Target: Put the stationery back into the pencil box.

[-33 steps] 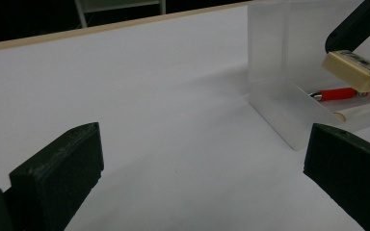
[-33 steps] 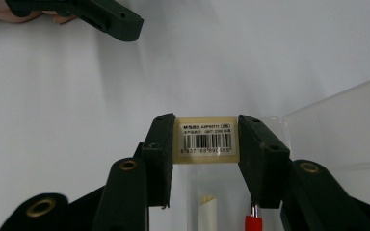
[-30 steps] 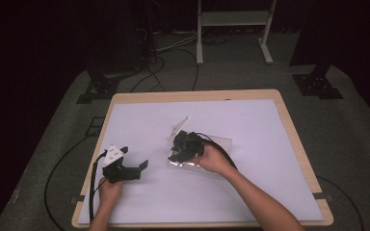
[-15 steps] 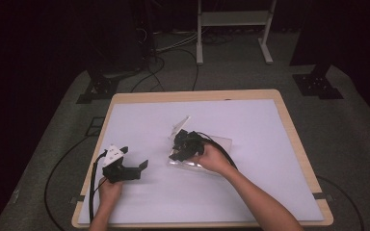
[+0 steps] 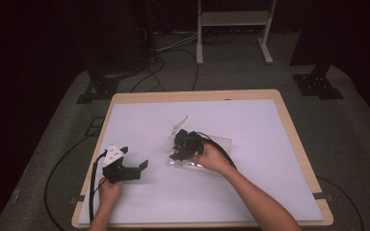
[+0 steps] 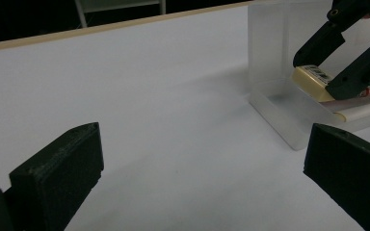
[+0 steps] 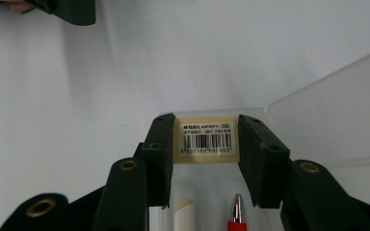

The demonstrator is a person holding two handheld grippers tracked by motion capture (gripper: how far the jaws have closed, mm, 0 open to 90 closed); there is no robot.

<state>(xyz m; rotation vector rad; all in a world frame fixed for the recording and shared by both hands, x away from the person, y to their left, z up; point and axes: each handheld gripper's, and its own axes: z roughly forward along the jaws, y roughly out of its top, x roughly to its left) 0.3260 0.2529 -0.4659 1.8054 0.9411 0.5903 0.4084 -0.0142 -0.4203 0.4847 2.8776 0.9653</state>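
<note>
Lying on the white tabletop (image 5: 250, 192) right of centre: a clear plastic case (image 6: 289, 113), lid standing up. Gripping a cream eraser (image 7: 206, 138) with a barcode label inside the case: the right tool (image 7: 206, 144), jaws pressing against both of its sides. Resting beside the eraser in the case: a red-tipped pen (image 7: 236, 211) and a white stick-like thing (image 7: 185, 211), too cropped to identify. Holding nothing, jaws spread wide and pointing toward the case: the left tool (image 6: 197, 178), sitting near the tabletop's front left and well apart from the case. Gripping each tool from the near edge: a hand (image 5: 108, 190).
</note>
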